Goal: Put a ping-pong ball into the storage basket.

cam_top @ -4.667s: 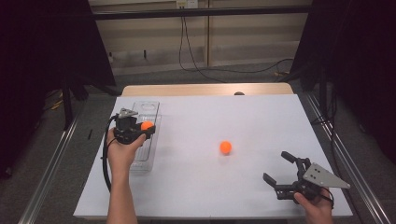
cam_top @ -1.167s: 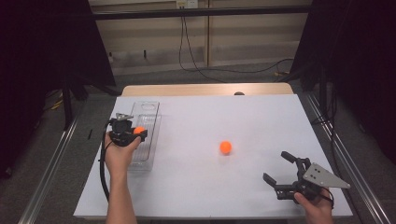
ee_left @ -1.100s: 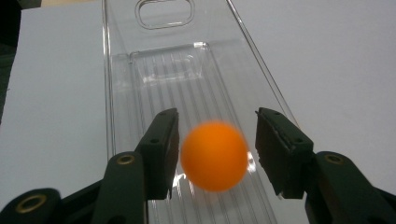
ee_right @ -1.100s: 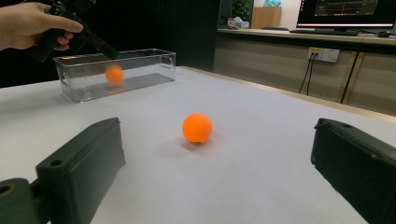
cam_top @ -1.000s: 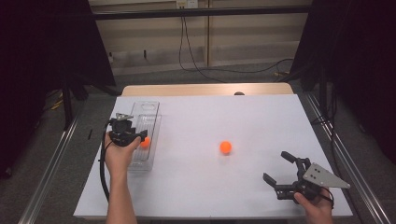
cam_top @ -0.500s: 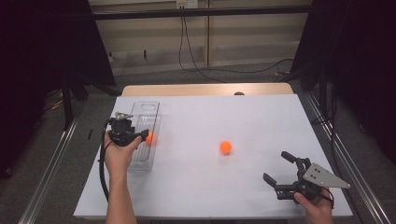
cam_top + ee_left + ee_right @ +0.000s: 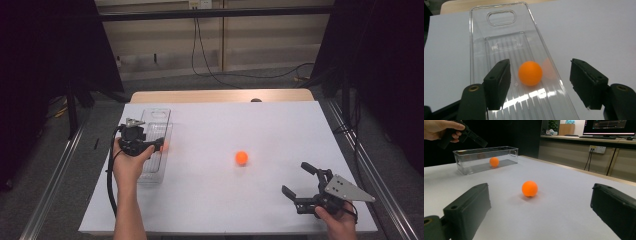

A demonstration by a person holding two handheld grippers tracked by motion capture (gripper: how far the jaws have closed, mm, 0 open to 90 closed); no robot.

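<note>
A: Item one, orange ball (image 7: pixel 530 73). Location?

B: Lying on the ribbed floor of the clear plastic bin (image 7: pixel 477 47), at the left of the white table (image 7: pixel 225 210). A second ago it was pinched in the left gripper (image 7: pixel 540 83); now it rests loose, touching neither pad.

A: Left gripper, condition?

B: Jaws apart, just been opening, ball between them but free. It hangs over the bin's near half, with the ball just below and ahead of its tips. The left hand (image 7: pixel 129 161) holds it from the bin's left side.

A: Meaning for the work?

B: I judge this ball delivered; the release looks complete and the gripper only needs lifting clear.

A: Item two?

B: Second orange ball (image 7: pixel 241 158), on the bare table right of the bin, well apart from it, near the middle. Probably next to be collected.

A: Right gripper (image 7: pixel 303 185)?

B: Near right corner, jaws wide apart, nothing between them, aimed toward the second ball, which lies some way ahead of it.

A: Remainder?

B: Cables on the floor (image 7: pixel 210 55) beyond the far edge.
</note>
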